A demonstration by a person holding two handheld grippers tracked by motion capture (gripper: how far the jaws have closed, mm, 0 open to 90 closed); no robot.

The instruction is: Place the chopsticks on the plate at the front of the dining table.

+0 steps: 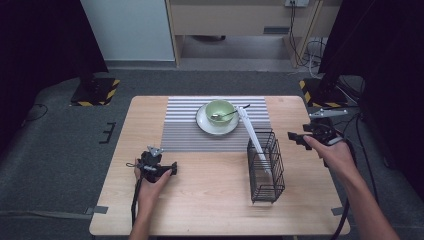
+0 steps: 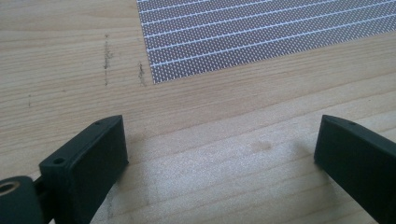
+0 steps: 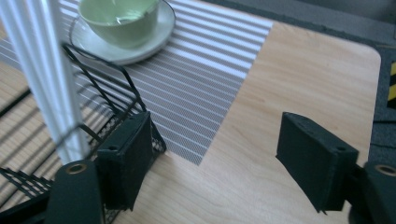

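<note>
White tongs [image 1: 252, 136] stand tilted in the black wire rack [image 1: 265, 170], lower end inside the basket, upper end leaning past its rim toward the plate; whether their arms are spread or pressed together cannot be told, and they pinch nothing visible. In the right gripper view the tongs [image 3: 46, 79] rise beside the rack's wires [image 3: 100, 88]. Right gripper [image 1: 306, 138] hovers just right of the rack, jaws apart, nothing between them. Left gripper [image 1: 164, 167] sits low over bare wood near the striped mat [image 1: 185, 130], jaws wide apart, empty. A green bowl [image 1: 220, 111] with a spoon [image 1: 231, 113] rests on a white plate [image 1: 210, 127] on the mat, on the wooden table [image 1: 210, 205].
</note>
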